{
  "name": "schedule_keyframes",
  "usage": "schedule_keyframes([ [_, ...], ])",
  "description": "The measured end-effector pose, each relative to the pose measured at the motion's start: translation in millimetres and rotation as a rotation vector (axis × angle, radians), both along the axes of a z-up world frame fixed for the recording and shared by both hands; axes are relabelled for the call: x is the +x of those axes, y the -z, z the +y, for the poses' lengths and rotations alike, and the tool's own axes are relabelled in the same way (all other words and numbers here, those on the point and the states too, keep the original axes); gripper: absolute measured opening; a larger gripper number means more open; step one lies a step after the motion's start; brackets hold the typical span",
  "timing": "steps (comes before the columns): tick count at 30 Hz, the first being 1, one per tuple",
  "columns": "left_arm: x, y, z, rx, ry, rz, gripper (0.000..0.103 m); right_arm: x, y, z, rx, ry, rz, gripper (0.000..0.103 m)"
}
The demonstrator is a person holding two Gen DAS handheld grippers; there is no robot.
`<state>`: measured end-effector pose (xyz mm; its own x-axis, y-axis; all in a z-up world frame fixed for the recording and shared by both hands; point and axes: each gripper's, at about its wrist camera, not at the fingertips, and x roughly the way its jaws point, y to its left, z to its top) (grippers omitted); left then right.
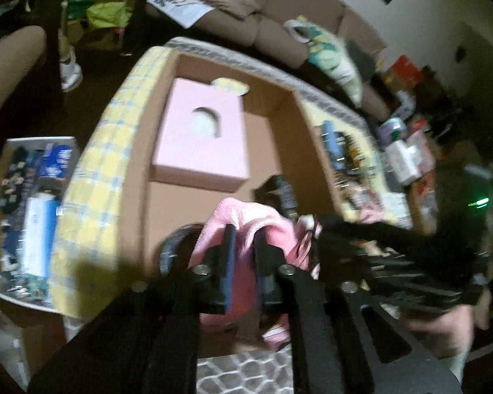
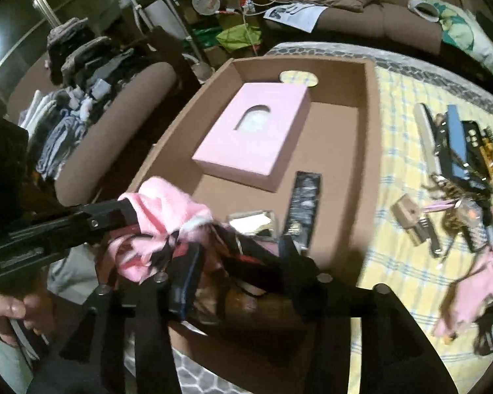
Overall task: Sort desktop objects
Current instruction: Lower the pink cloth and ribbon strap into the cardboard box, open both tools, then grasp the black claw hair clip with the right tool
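Inside the cardboard box (image 2: 364, 124) on the yellow checked cloth (image 2: 397, 170), a pink case (image 2: 253, 131) with an arched window lay flat toward the far wall, a pale disc (image 2: 299, 78) behind it, and a dark slim packet (image 2: 302, 203) and a shiny card (image 2: 251, 221) nearer you. At the box's near end you had the pink cloth (image 1: 243, 229): your left gripper (image 1: 245, 246) stood narrow with a fold of it between the pads, though blur hid whether they pressed. Your right gripper (image 2: 236, 262) stood fairly wide over the cloth's pink-and-black bundle, gripping nothing. More clutter (image 2: 460, 177) lay on the checked cloth outside the box.
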<state>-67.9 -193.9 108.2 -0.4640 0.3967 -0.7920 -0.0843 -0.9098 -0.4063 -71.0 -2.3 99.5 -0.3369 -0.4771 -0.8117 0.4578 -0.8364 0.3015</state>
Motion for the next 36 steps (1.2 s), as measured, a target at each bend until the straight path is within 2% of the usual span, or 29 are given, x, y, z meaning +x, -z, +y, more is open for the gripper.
schedule_keyframes([
  [1, 0.7, -0.2, -0.1, -0.016, 0.000, 0.002, 0.026, 0.9, -0.1, 3.5, 0.005, -0.001, 0.000, 0.066],
  [3, 4.8, -6.6, 1.2, -0.044, 0.005, 0.015, 0.033, 1.7, -1.9, 7.0, 0.008, -0.013, -0.014, 0.068],
  [10, 13.1, -36.4, 3.5, -0.123, -0.016, 0.080, 0.039, 5.5, -18.4, 13.6, -0.038, -0.011, 0.015, 0.068],
  [13, 14.9, -42.2, 8.1, -0.136, 0.003, 0.095, 0.039, 7.7, -25.1, 14.5, -0.056, -0.012, 0.034, 0.068],
  [19, 16.2, -26.2, 27.1, -0.159, 0.055, 0.056, 0.039, 10.4, -30.9, 24.9, -0.059, -0.002, 0.059, 0.068],
  [21, 16.2, -21.0, 32.0, -0.162, 0.054, 0.036, 0.039, 11.0, -33.4, 33.3, -0.065, 0.008, 0.063, 0.071],
  [22, 17.1, -21.4, 35.2, -0.167, 0.051, 0.038, 0.041, 11.5, -34.7, 37.4, -0.067, 0.013, 0.066, 0.077],
  [23, 19.0, -23.8, 40.2, -0.171, 0.054, 0.050, 0.045, 12.3, -37.0, 45.1, -0.072, 0.021, 0.071, 0.085],
  [25, 23.2, -28.6, 49.4, -0.163, 0.062, 0.078, 0.073, 13.8, -39.7, 58.6, -0.077, 0.037, 0.080, 0.089],
  [28, 27.5, -37.9, 73.6, -0.119, 0.091, 0.119, 0.088, 17.3, -43.8, 89.5, -0.066, 0.082, 0.100, 0.090],
  [31, 28.8, -41.0, 107.9, -0.086, 0.145, 0.135, 0.101, 21.5, -47.4, 134.6, -0.065, 0.156, 0.117, 0.090],
  [36, 29.9, -33.8, 176.2, -0.092, 0.243, 0.136, 0.103, 30.1, -46.1, 206.4, -0.053, 0.279, 0.136, 0.091],
])
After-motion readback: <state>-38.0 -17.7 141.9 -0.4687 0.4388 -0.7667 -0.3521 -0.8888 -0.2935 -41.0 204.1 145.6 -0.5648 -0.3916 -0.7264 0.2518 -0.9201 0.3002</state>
